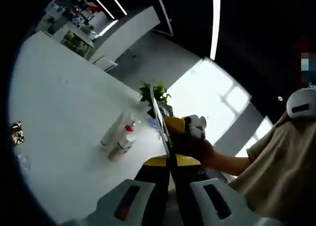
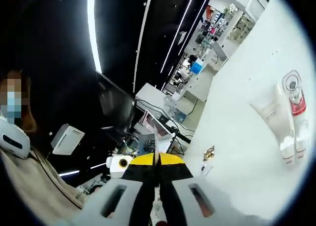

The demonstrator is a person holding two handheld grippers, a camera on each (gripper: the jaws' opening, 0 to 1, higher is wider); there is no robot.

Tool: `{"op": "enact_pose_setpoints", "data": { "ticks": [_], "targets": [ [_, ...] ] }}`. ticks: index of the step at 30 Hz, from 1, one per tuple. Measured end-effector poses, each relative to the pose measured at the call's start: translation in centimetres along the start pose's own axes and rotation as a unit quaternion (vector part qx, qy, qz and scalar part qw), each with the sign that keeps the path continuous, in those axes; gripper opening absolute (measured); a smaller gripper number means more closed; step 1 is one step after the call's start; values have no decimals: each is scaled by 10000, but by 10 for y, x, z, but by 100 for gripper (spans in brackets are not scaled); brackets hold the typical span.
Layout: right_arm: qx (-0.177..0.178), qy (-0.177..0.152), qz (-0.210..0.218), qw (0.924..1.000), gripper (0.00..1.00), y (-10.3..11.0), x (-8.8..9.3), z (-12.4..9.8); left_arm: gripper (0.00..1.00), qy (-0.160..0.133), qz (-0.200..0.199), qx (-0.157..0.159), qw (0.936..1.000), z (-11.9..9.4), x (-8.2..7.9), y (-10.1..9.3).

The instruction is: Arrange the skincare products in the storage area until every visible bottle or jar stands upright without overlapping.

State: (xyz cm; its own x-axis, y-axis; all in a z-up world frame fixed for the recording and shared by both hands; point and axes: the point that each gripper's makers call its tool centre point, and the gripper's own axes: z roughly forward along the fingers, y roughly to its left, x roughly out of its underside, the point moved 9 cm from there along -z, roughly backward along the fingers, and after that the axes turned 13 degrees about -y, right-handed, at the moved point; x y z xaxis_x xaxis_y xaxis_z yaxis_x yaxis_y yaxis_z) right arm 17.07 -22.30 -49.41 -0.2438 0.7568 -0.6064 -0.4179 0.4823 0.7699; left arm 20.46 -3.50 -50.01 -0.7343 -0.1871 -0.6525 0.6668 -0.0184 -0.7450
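Left gripper view: the left gripper (image 1: 170,159) has its jaws pressed together, nothing between them; the yellow-and-black tips meet in a thin line. Beyond the tips lies a white table (image 1: 64,112). On it, near the far edge, lie the skincare products: a white tube (image 1: 112,129) on its side and, just beside it, a spray bottle (image 1: 122,144) with a red collar, also on its side. The two lie roughly parallel; whether they touch cannot be told. A potted plant (image 1: 155,95) stands behind them at the table edge. A small gold item (image 1: 17,132) sits well apart from the products at the table's near-left margin; what it is cannot be told. The right gripper (image 1: 185,132) comes in from the right, held in a person's hand (image 1: 207,152), close to the left gripper's tips and near the plant. The person wears a beige sleeve (image 1: 276,162).

Right gripper view: the right gripper (image 2: 157,174) likewise has jaws closed on nothing. The white table (image 2: 247,152) runs along the right side. The white tube (image 2: 271,117) and the spray bottle (image 2: 296,112) lie flat, side by side, touching or nearly so. The small gold item (image 2: 209,153) lies near the table edge, between gripper and products. Nothing stands between the jaws and the products. Shelving (image 2: 212,23) with assorted goods shows in the background.
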Motion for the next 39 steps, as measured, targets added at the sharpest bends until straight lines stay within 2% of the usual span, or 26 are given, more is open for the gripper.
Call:
{"op": "enact_pose_setpoints", "data": {
  "ticks": [2,3,4,5,7,9,11,13,14,16,17,18,19,20,22,24,26,29,31,33,34,35,36,37,39],
  "targets": [
    [-190,-374,-278,9987,4,3,-3,1,0,-261,-107,-19,9996,1,-2,-1],
    [-245,-496,-294,9980,7,4,-4,0,0,-529,-342,91,9980,2,-5,-4],
    [-265,-646,-126,9975,11,4,-3,-2,0,-694,-438,123,9965,2,-6,-5],
    [-288,-629,-40,9976,15,3,-2,-4,0,-927,-533,173,9941,2,-9,-6],
    [-310,-558,333,9974,22,2,5,-8,0,-1185,-602,174,9910,3,-14,-6],
    [-308,-578,467,9968,26,1,11,-12,0,-1270,-630,156,9898,3,-16,-5],
    [-356,-489,719,9956,24,3,20,-16,0,-1357,-680,150,9883,3,-17,-3],
    [-307,-460,837,9950,22,3,27,-18,0,-1364,-697,139,9881,5,-17,-2],
    [-291,-465,809,9952,17,3,29,-19,0,-1363,-692,101,9882,6,-17,-1],
    [-214,-569,816,9948,14,3,32,-20,0,-1348,-737,88,9881,6,-15,0],
    [-150,-692,920,9932,11,0,30,-22,0,-1341,-729,67,9883,6,-14,0],
    [-176,-869,845,9925,6,0,26,-23,0,-1356,-698,22,9883,5,-14,1],
    [-275,-1039,919,9899,3,1,22,-24,0,-1295,-615,-235,9894,4,-13,7],
    [-266,-938,1004,9902,1,1,22,-26,0,-1187,-493,-384,9910,3,-10,10],
    [-157,-890,613,9940,1,-1,23,-27,1,-1178,-398,-322,9917,5,-8,8],
    [-282,-993,1042,9892,1,3,23,-28,10,-1007,-249,-544,9931,6,-2,13],
    [-230,-1125,1041,9879,1,1,22,-30,19,-720,-261,-660,9949,5,7,18],
    [-226,-1196,1162,9857,1,-2,20,-33,26,-665,-533,-584,9946,7,17,18],
    [-182,-1181,1154,9861,1,-2,21,-34,19,-600,-606,-470,9952,8,22,17],
    [36,-1144,1047,9879,1,-6,22,-37,13,-600,-592,-485,9953,8,23,15],
    [122,-1162,1029,9878,1,-8,22,-39,7,-600,-601,-480,9952,8,23,15],
    [365,-1145,870,9889,1,-15,22,-42,2,-630,-729,-400,9945,9,23,14],
    [504,-1068,701,9905,1,-18,23,-43,0,-671,-923,-365,9928,10,22,12],
    [514,-1057,507,9918,1,-18,23,-44,0,-645,-924,-395,9928,11,23,13],
    [570,-1075,429,9916,2,-19,22,-45,0,-649,-931,-412,9927,13,25,15]
  ]
}}
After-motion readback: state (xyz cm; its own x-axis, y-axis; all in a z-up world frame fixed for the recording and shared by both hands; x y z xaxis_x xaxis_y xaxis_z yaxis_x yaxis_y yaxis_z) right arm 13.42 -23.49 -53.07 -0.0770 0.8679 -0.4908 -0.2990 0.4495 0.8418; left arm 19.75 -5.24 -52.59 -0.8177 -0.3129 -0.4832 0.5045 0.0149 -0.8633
